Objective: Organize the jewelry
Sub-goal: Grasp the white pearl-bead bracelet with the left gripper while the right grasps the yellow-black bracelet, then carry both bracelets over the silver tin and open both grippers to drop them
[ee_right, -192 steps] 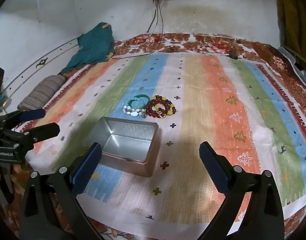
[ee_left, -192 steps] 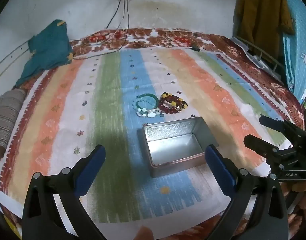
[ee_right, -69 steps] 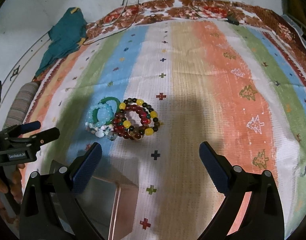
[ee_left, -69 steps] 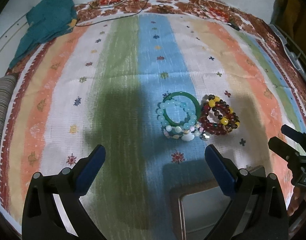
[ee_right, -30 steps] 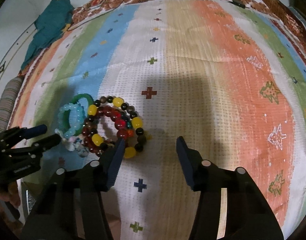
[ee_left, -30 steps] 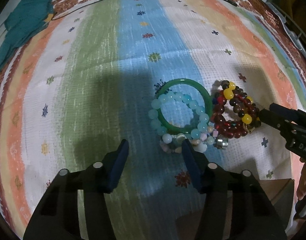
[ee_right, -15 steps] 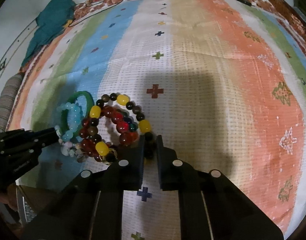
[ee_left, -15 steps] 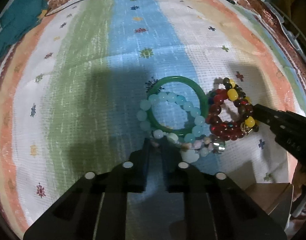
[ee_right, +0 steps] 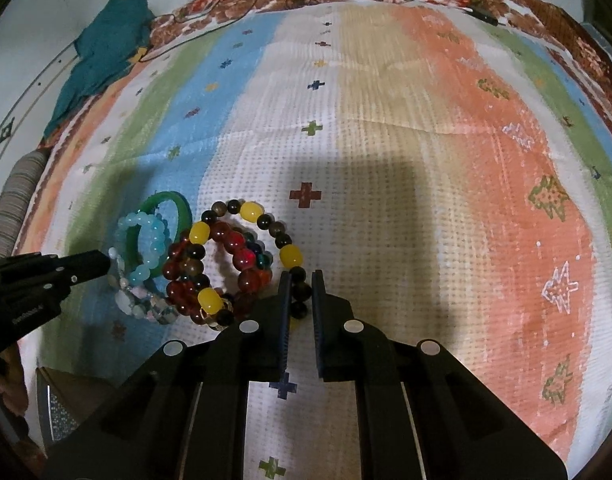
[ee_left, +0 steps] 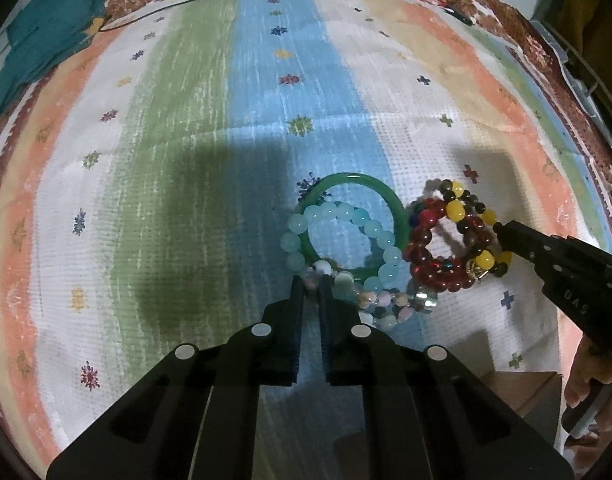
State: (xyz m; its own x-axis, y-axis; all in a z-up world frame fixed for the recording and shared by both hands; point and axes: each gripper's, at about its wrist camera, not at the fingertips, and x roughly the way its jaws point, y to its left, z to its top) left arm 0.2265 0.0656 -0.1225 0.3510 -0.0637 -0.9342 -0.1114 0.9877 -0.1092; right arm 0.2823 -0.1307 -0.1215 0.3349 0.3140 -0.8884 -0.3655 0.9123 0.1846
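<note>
A pile of bracelets lies on the striped cloth point(ee_left: 186, 160). A green bangle point(ee_left: 385, 196) and a pale blue bead bracelet point(ee_left: 379, 232) overlap. A pastel mixed-bead bracelet point(ee_left: 379, 300) lies nearest me. My left gripper point(ee_left: 311, 282) is shut on that pastel bracelet at its left end. Dark red bead bracelets point(ee_right: 230, 240) lie under a brown-and-yellow bead bracelet point(ee_right: 248, 210). My right gripper point(ee_right: 298, 278) is shut on the brown-and-yellow bracelet's dark beads. Each gripper also shows in the other view: the right one point(ee_left: 501, 230), the left one point(ee_right: 106, 262).
A corner of the metal tin point(ee_right: 58, 408) shows at the lower left of the right wrist view, and also in the left wrist view point(ee_left: 517, 392). A teal cloth point(ee_right: 102, 52) and a black cable point(ee_right: 210, 20) lie at the far edge. A striped roll point(ee_right: 14, 200) lies left.
Both grippers came down from above the tin to the bracelet pile and closed. The left shut on the pastel bracelet, the right on the brown-and-yellow one.
</note>
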